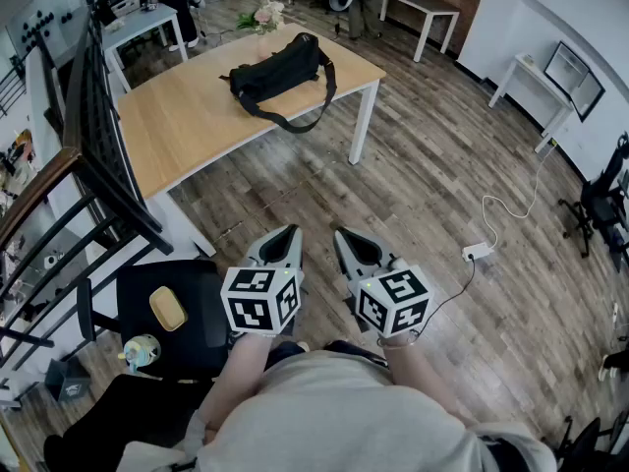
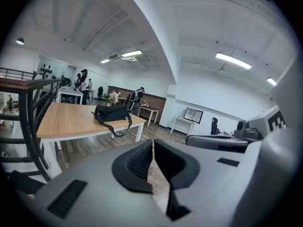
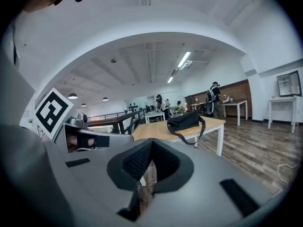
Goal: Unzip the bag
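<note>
Firstly, writing: the only markings that show are the black-and-white square patterns on two marker cubes, one on each gripper; no word or brand can be read on anything.

Count: two grippers, one bag, one wooden table.

Left gripper (image 1: 290, 231): jaws drawn together at the tips, only a hairline slit between the pads, nothing in them. It hangs over bare wood floor, well short of the table.

Right gripper (image 1: 340, 233): jaws clenched tight, pads meeting, nothing in them. It sits just beside the left one, both pointing toward the table.

Bag (image 1: 280, 72): one, black, lying on the far part of the wooden table (image 1: 187, 116), well apart from both grippers. One strap (image 1: 295, 121) loops off it across the tabletop to the near edge. Whether the zip is open or closed cannot be made out at this range.

Floor, right side: one white power strip (image 1: 478, 253) with one white cable trailing from it.

Lower left: one black seat (image 1: 201, 303) with one yellow object (image 1: 167, 308) on it.
</note>
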`<move>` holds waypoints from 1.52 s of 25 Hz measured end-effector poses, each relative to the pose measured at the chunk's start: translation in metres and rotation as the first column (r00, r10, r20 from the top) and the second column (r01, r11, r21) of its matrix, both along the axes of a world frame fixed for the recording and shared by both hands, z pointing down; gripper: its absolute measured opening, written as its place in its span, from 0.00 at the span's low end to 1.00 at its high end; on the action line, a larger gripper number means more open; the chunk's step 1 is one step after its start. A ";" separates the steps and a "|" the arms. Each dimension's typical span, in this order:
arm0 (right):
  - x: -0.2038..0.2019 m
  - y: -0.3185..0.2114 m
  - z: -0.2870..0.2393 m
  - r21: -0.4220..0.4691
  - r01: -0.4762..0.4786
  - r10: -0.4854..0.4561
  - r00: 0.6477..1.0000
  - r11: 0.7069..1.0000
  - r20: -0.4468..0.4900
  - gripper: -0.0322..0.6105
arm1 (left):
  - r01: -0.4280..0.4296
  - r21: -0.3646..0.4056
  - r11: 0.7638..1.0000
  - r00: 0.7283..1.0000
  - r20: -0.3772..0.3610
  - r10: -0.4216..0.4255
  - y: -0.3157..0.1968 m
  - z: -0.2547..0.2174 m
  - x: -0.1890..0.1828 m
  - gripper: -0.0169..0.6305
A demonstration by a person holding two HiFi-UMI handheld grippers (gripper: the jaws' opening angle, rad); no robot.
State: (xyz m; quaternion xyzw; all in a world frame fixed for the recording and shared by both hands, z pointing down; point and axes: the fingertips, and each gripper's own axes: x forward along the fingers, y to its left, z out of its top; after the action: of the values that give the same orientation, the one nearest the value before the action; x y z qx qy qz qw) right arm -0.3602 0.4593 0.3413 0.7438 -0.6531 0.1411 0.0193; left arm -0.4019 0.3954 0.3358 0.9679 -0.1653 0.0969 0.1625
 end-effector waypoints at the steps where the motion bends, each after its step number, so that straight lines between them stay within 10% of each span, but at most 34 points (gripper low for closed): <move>1: 0.000 0.001 0.000 0.000 0.000 0.000 1.000 1.000 0.001 0.05 | -0.019 0.011 1.000 1.000 -0.013 0.019 0.003 -0.003 0.001 0.07; 20: -0.008 0.010 0.006 0.096 -0.023 0.010 0.991 0.995 0.130 0.06 | -0.148 0.014 0.989 0.986 -0.070 0.148 0.021 0.005 -0.002 0.07; 38: -0.007 -0.012 0.038 -0.057 -0.106 0.110 0.992 0.993 0.069 0.20 | -0.115 -0.052 0.992 0.993 -0.024 0.114 -0.020 0.040 -0.014 0.19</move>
State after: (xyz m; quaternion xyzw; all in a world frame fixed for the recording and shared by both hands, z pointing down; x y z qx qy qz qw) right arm -0.3668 0.4474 0.3791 0.7716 -0.6082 0.1861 0.0080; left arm -0.4163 0.3754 0.3753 0.9722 -0.1051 0.1001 0.1840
